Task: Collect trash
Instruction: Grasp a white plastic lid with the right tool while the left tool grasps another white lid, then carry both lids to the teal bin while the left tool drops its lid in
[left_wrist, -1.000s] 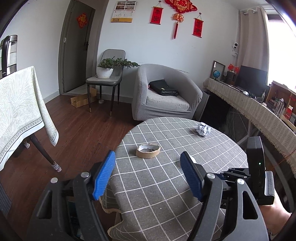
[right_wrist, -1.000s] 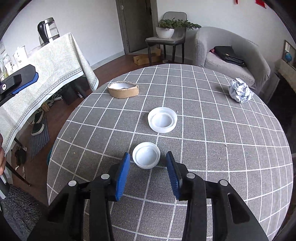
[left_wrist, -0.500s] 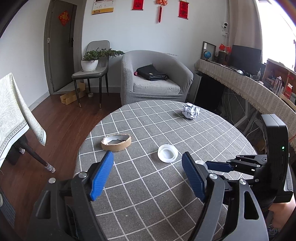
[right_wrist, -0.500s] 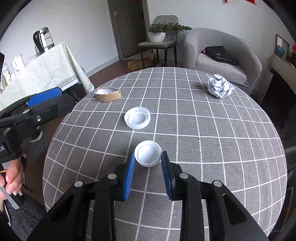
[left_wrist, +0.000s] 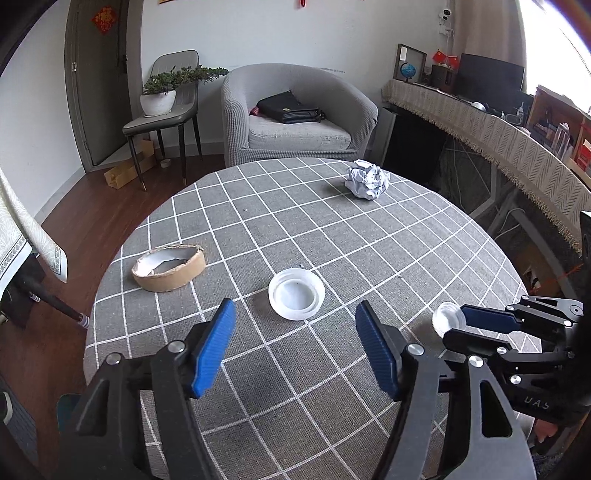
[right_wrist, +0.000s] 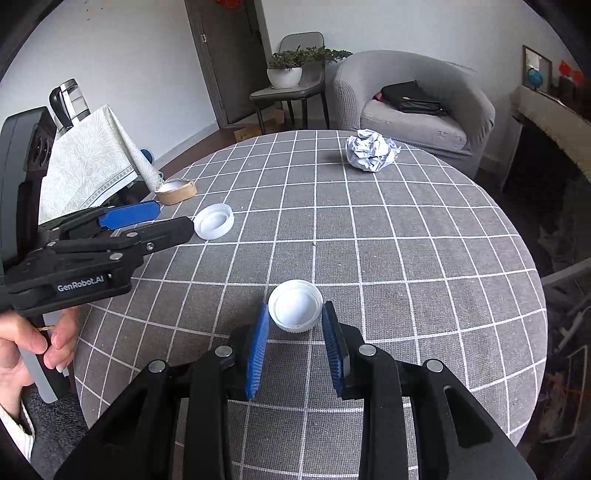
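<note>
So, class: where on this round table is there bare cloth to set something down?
Bare cloth runs between the paper ball and small cap, plus the table's right side. Crowded: the left edge, with tape roll, large lid and left gripper.

Bright white-walled living room

Grey armchair beside a chair bearing a potted plant; dark wood floor.
</note>
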